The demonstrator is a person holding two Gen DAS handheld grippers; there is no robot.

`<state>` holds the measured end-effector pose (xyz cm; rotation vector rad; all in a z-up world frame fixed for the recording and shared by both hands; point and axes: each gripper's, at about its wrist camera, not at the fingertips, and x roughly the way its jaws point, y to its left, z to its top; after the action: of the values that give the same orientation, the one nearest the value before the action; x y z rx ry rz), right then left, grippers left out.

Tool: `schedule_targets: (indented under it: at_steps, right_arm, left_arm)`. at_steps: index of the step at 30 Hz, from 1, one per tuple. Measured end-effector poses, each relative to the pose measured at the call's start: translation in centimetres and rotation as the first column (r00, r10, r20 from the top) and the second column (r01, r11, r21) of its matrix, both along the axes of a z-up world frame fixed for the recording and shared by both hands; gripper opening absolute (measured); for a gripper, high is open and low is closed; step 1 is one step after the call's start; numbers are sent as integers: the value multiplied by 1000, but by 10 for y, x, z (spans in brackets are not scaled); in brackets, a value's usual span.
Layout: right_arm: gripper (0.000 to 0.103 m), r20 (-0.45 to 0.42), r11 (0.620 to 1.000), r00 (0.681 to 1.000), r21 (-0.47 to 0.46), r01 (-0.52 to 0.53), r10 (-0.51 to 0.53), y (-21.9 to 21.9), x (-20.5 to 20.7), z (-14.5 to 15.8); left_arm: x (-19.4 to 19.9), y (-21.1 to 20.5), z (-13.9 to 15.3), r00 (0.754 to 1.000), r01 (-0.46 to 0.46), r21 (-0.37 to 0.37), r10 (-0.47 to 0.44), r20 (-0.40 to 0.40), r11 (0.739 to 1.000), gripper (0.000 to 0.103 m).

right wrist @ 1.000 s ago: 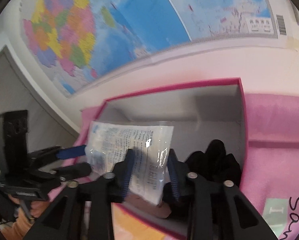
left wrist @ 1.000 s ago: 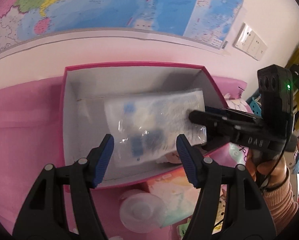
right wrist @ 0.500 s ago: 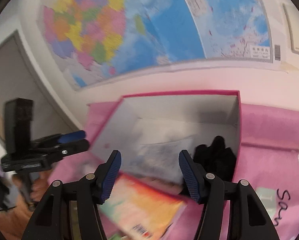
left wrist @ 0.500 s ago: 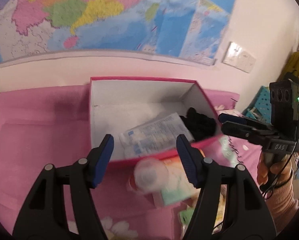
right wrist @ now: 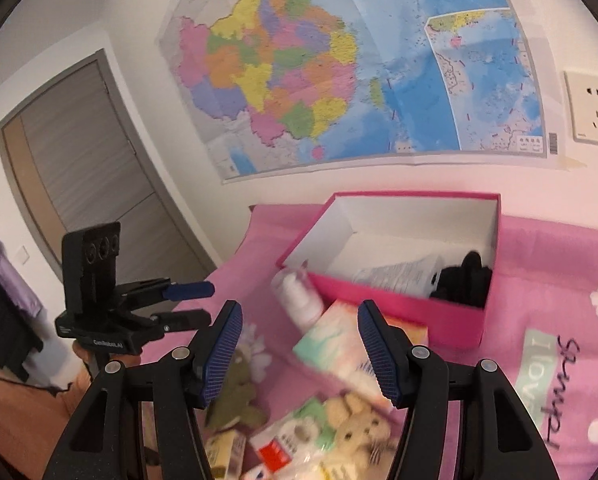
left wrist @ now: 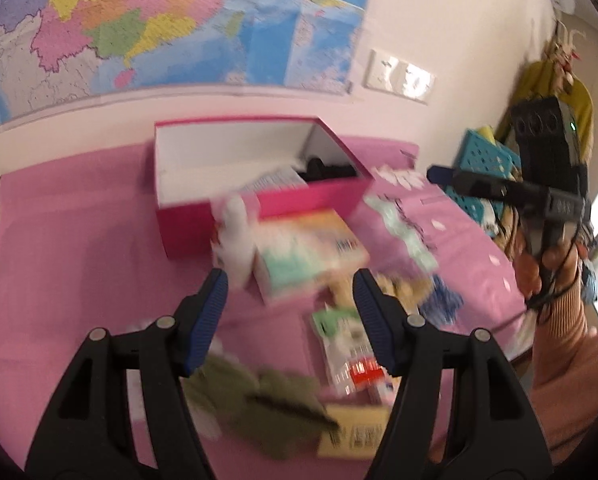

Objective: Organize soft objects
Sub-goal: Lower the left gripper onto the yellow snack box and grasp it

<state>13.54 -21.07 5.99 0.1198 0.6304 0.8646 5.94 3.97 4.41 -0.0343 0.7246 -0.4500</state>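
Observation:
An open pink box (left wrist: 203,224) (right wrist: 395,304) stands on the pink cloth. In it lie a clear plastic packet (right wrist: 399,272) (left wrist: 271,182) and a black soft item (right wrist: 465,280) (left wrist: 327,170). In front of the box lie a beige plush bunny (right wrist: 359,436), a green plush (left wrist: 267,404) (right wrist: 235,396), a white bottle (right wrist: 299,300) (left wrist: 235,240) and a pastel carton (left wrist: 307,252) (right wrist: 347,344). My left gripper (left wrist: 289,312) is open and empty above these items. My right gripper (right wrist: 299,356) is open and empty above the carton.
A snack packet (left wrist: 347,348) and a yellow carton (left wrist: 355,432) lie near the front edge. A blue basket (left wrist: 487,168) stands at the right. A wall map (right wrist: 339,80) and a socket (right wrist: 591,112) are behind the table. A door (right wrist: 79,168) is on the left.
My right gripper opened and let the plastic packet go into the box. Both grippers have pulled back and up from the box, so the items in front of it show.

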Motion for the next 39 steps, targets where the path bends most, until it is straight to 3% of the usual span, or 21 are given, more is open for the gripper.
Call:
schedule_targets:
  at_steps: [9,15,25,29,34,39]
  right_arm:
    - [61,-62,1000,998,-4,-31,31,-20,-54,-27]
    - [61,-135,994,985,-26,-108,104,-9,-88,-57]
    - [48,-297,952,914,-51,-303,275,48,-126,-114]
    - [47,-334,947,899,-52,-318,283,60,-128,-130]
    - [47,-338,958,904,-19,-285,262,55,-118,-132]
    - [47,-351,967,905,2,-255,239,50,-106,-137]
  left_arm:
    - [-49,5,-33,996,61,-44,-63,-58,997,66]
    - [-72,-4,-56,983,124,-81,-133,-128,989,66]
    - [-74,-7,-94,957,117,-120,-144,-252,986,66]
    - [-68,-7,-103,949,110,-132,-143,-282,985,66]
    - [-60,-6,-112,931,117,-204,-179,-318,972,66]
    - [-60,-11,-113,929,107,-232,-180,-322,967,66]
